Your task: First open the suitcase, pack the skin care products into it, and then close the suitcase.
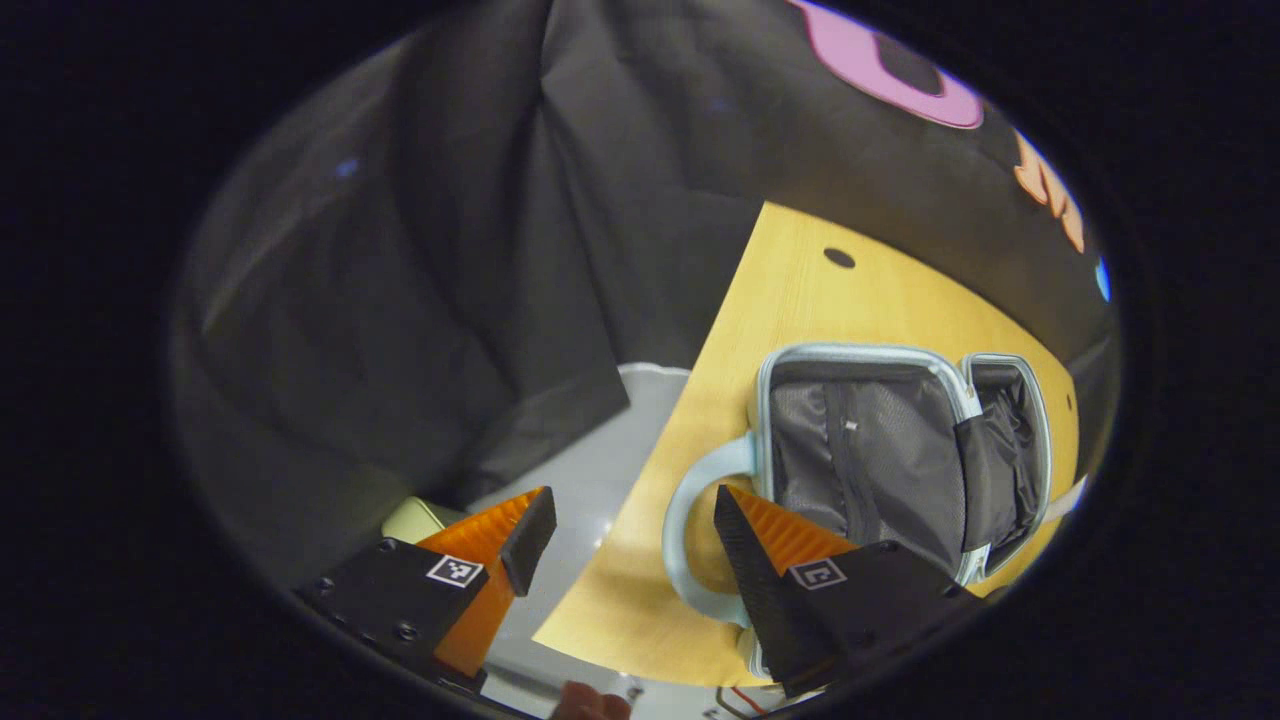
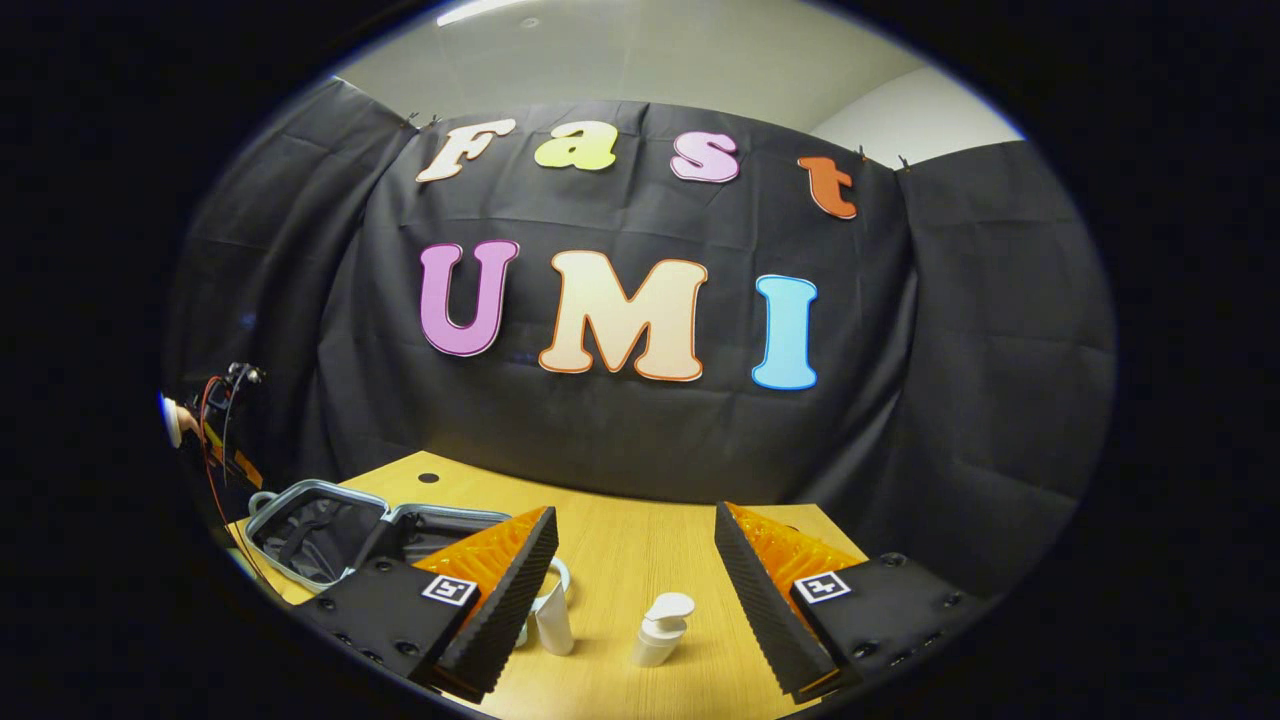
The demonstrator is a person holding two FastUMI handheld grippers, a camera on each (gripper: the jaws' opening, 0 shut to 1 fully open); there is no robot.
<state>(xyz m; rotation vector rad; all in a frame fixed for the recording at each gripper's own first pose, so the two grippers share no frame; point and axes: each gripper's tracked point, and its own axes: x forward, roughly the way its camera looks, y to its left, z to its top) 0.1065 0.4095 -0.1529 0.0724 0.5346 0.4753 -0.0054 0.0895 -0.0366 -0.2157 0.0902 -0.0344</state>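
Gaping wide, both jaws empty; suitcase (image 1: 900,450) lying open.

Wood-grain table (image 2: 620,560) — suitcase (image 1: 880,450) lining perhaps matt cloth — smooth plastic pump bottle (image 2: 660,628).

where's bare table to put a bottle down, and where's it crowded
Bare wood lies on the table between the open suitcase and the far right edge, behind the pump bottle. It is crowded at the front, where the pump bottle and a white tube stand near the suitcase.
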